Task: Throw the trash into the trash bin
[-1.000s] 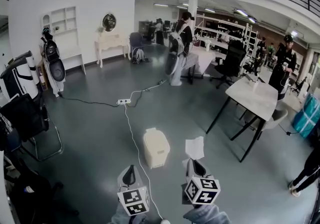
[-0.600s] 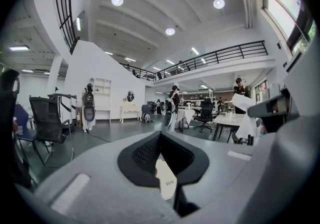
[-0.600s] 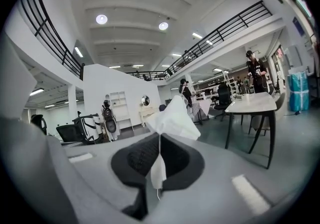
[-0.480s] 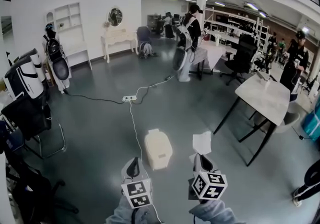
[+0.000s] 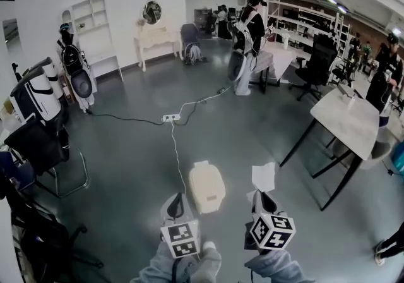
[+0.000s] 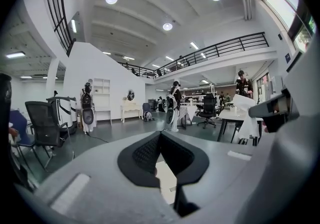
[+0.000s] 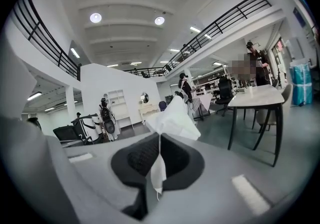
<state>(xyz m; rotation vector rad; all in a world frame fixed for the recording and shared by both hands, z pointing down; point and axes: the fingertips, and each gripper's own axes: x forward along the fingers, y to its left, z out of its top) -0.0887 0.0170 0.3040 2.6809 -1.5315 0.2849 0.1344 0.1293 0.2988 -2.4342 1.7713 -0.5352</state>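
Note:
A cream trash bin (image 5: 207, 187) with a closed lid stands on the grey floor, just ahead of and between my two grippers. My right gripper (image 5: 261, 194) is shut on a crumpled white tissue (image 5: 264, 176), which sticks up past the fingertips to the right of the bin. In the right gripper view the tissue (image 7: 172, 118) is pinched between the dark pads (image 7: 142, 155), a strip hanging below. My left gripper (image 5: 179, 197) is shut and empty, near the bin's left front corner. The left gripper view shows its pads (image 6: 145, 155) meeting, with the pale bin (image 6: 167, 180) beneath.
A white cable runs from a power strip (image 5: 170, 117) across the floor past the bin. A white table (image 5: 350, 120) on black legs stands right. A black chair (image 5: 44, 149) and golf bags (image 5: 38, 95) line the left. People (image 5: 249, 29) stand at the back.
Both grippers have moved forward with me toward the bin, which now lies closer between them. The tissue stays pinched in the right gripper.

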